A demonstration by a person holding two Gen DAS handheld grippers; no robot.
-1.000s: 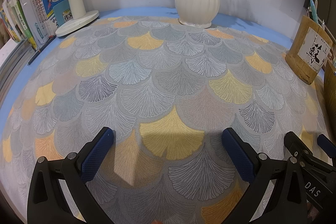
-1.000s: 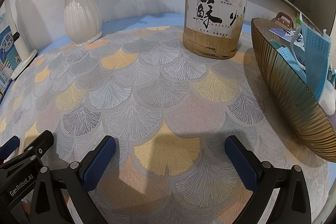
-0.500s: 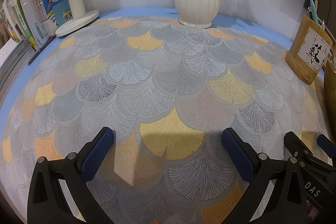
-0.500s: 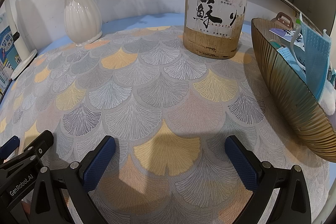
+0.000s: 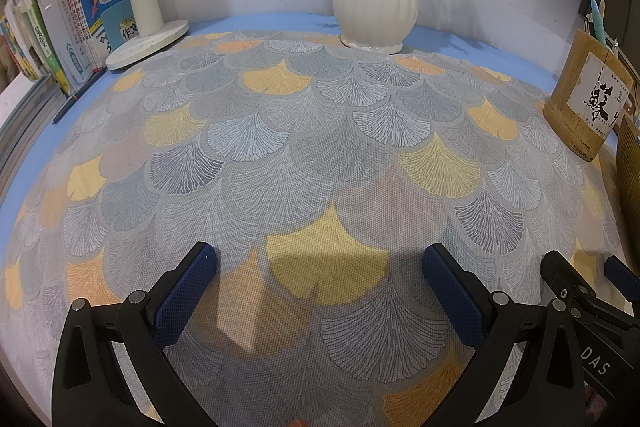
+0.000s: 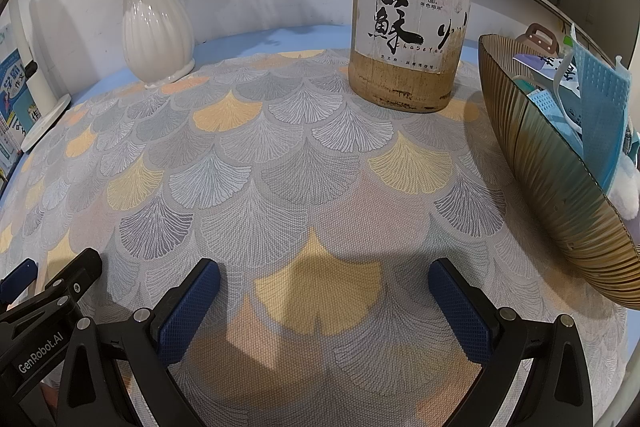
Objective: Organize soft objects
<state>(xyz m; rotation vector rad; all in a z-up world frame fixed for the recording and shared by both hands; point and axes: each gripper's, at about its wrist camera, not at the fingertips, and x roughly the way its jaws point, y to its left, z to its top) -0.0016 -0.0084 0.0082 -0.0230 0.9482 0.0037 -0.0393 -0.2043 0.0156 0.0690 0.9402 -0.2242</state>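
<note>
Nothing is being moved since a second ago: the left tool (image 5: 318, 281) and right tool (image 6: 324, 297) are being held spread and empty over the fan-patterned surface (image 6: 280, 167). Soft blue masks (image 6: 604, 103) are already being kept in the ribbed amber glass bowl (image 6: 560, 195), so the task looks finished.

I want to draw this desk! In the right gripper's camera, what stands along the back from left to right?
Lamp base → white vase → bamboo pen holder → ribbed bowl holding a blue face mask.

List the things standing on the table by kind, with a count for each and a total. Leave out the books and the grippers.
White vase: 1
Bamboo pen holder: 1
Ribbed bowl holding face masks: 1
White lamp base: 1
Fan-pattern mat: 1
Total: 5
</note>
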